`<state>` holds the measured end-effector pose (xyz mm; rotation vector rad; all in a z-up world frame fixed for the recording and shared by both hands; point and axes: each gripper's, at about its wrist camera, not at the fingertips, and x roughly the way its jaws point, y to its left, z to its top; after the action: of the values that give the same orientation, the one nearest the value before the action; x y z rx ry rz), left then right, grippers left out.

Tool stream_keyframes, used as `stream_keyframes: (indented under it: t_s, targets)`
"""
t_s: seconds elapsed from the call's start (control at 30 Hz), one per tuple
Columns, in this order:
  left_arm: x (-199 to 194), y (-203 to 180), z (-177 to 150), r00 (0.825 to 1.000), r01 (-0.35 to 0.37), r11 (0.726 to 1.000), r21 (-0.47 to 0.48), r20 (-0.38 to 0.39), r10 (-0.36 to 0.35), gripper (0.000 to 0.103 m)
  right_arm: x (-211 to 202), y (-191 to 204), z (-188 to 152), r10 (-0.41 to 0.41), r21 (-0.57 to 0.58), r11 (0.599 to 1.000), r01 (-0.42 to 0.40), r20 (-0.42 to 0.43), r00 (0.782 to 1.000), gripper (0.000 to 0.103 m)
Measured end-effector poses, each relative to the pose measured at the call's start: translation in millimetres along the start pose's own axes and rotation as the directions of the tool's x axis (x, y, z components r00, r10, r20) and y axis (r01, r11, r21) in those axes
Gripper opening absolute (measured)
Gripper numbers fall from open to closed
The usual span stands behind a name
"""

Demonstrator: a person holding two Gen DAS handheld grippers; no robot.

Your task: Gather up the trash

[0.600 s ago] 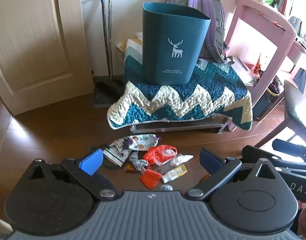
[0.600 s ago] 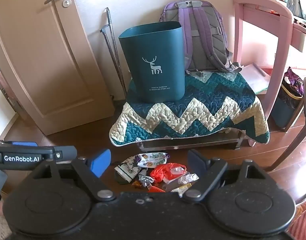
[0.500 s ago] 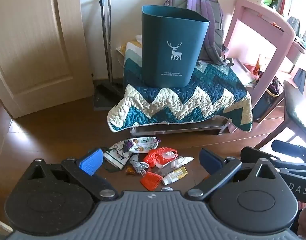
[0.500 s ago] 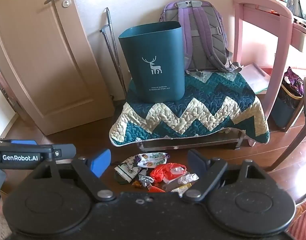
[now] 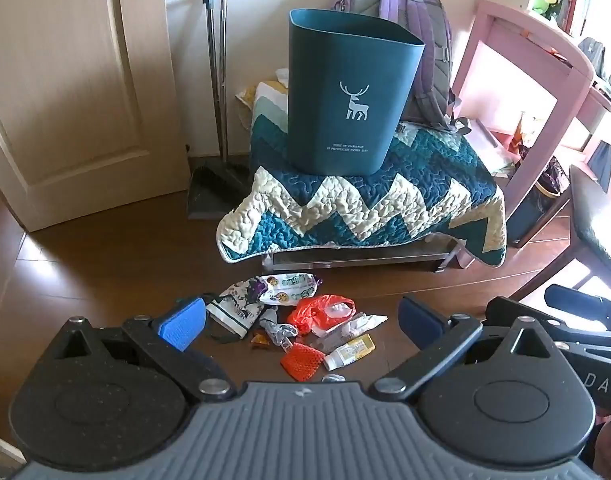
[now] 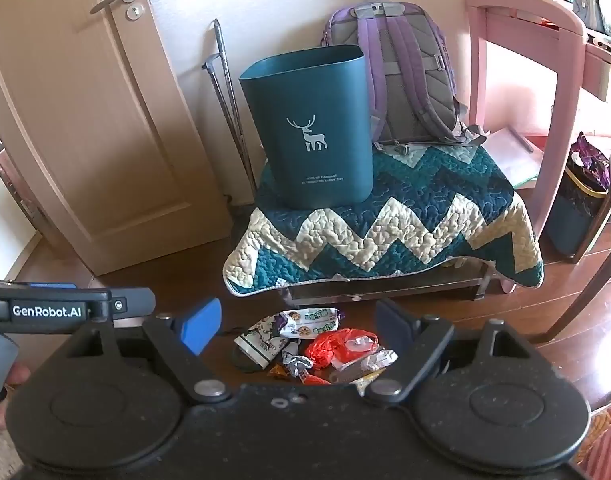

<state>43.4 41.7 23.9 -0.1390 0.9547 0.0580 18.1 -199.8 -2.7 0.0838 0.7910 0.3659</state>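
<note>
The left gripper point(image 5: 301, 322) is held with its blue-padded jaws spread wide and empty, tilted down over a small heap of trash point(image 5: 301, 326): printed snack wrappers, a crumpled orange plastic bag, a small yellow tube, an orange mesh scrap. The right gripper point(image 6: 297, 330) is likewise wide open and empty above the same heap. The litter lies on dark brown wooden floor point(image 5: 105, 264), just before a low bench draped with a teal-and-cream zigzag quilt point(image 5: 365, 208). On the quilt a dark teal plastic bin with a white deer print point(image 5: 349, 92) stands upright, a purple-and-grey backpack point(image 6: 401, 80) behind it. A beige door point(image 6: 85, 120) is seen at left, a pink desk point(image 6: 525, 40) at right.
</note>
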Motion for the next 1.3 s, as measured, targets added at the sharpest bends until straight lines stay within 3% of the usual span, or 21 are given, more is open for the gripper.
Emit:
stream_keyframes:
  t_s: [0.1,0.37,1.3]
  targets:
    - [-2.2,-10.8,-19.7,1.0,-0.012,1.0,-0.001,0.02,0.012,0.103,0.5,1.7,-1.4,-0.004,-0.002,1.0,0.004,0.001,1.0,0.084]
    - [-2.9,-18.0,-31.4,0.999,-0.019,1.0,-0.007,0.033,0.019,0.103,1.2,1.2,-1.3,-0.002,-0.001,1.0,0.002,0.0,1.0,0.084]
    - [-4.6,-26.4,-45.4,0.999,-0.016,1.0,-0.012,0.042,0.016,0.103,2.4,1.0,-2.3,0.002,0.001,1.0,-0.002,-0.002,1.0,0.084]
